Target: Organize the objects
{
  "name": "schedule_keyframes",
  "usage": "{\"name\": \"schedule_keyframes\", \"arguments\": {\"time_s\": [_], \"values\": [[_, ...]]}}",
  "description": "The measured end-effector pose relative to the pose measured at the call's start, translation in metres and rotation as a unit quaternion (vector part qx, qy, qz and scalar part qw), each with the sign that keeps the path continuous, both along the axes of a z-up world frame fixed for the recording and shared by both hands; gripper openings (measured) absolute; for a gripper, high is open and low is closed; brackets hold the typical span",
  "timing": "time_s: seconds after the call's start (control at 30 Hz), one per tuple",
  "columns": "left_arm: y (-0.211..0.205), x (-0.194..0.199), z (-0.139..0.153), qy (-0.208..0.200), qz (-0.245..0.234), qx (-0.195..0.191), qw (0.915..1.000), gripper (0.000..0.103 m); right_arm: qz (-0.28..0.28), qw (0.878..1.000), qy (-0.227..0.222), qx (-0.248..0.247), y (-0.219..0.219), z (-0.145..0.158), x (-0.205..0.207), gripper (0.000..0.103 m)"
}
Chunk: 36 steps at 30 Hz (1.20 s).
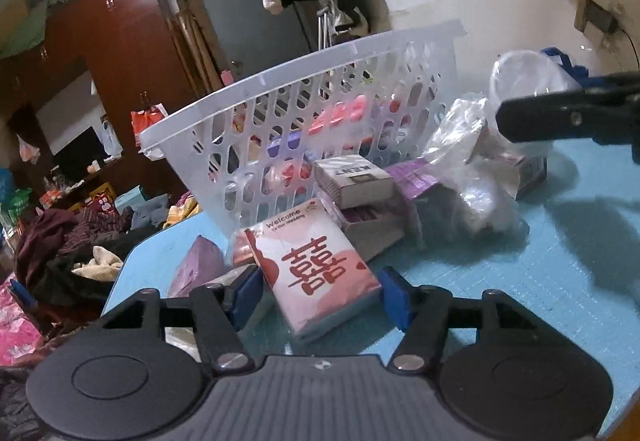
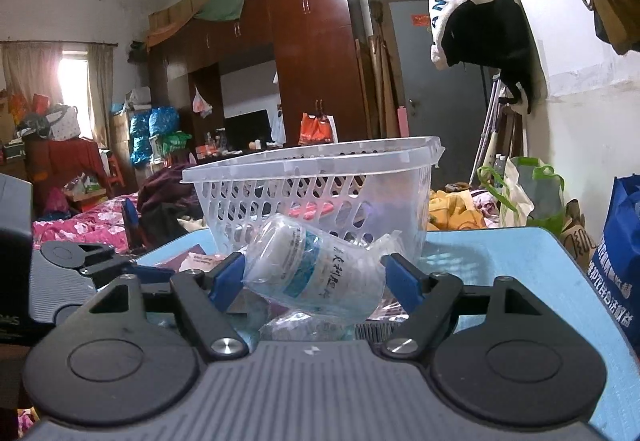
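Clothes (image 1: 76, 241) lie heaped at the far left of the left wrist view, below the edge of the blue table (image 1: 560, 261). Next along, on the table's near left corner, a purple packet (image 1: 198, 267) rests just beside the left gripper (image 1: 320, 293), whose blue fingers (image 1: 394, 297) stand wide apart on either side of a pink-and-white tissue pack (image 1: 320, 265) printed with a red character. The pack lies flat on the table between the fingers; whether either pad touches it cannot be told. Behind it, a white slotted basket (image 1: 304, 81) sits tilted on the table with pink, red and purple items showing through its wall. Just right of the basket's near wall lies a grey cigarette box (image 1: 354, 177) stacked on another box, then a purple carton (image 1: 416, 177), then crumpled clear plastic bags (image 1: 476, 169). At the far right edge, the dark arm of the other gripper reaches in above the table.

From the right wrist view, the basket (image 2: 312, 169) stands beyond the right gripper (image 2: 312, 281). This gripper is spread wide around a clear plastic cup (image 2: 312, 273) lying on its side in a wrapper with blue-green print; its fingers (image 2: 404, 281) flank the cup closely, and contact is unclear. A blue bag (image 2: 620, 261) stands at the far right.
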<state>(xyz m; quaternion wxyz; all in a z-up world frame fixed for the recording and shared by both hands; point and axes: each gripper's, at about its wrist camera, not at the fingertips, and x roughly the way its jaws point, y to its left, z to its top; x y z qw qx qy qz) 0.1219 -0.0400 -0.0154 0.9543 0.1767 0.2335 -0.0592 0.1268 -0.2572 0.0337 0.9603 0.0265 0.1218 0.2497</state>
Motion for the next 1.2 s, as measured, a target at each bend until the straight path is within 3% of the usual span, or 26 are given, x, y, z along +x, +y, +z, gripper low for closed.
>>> {"name": "schedule_keyframes", "arguments": {"time_s": [0.2, 0.47, 1.2], "values": [[0.011, -0.028, 0.004, -0.063, -0.030, -0.042, 0.9967, 0.066, 0.004, 1.000, -0.003, 0.004, -0.001, -0.002, 0.003, 0.079], [0.028, -0.055, 0.003, -0.159, -0.058, -0.117, 0.9786, 0.066, -0.002, 1.000, -0.021, -0.009, 0.003, -0.008, -0.001, 0.079], [0.038, -0.058, 0.005, -0.191, -0.064, -0.137, 0.9698, 0.066, -0.014, 0.998, -0.055, -0.019, 0.007, -0.010, -0.015, 0.079]]}}
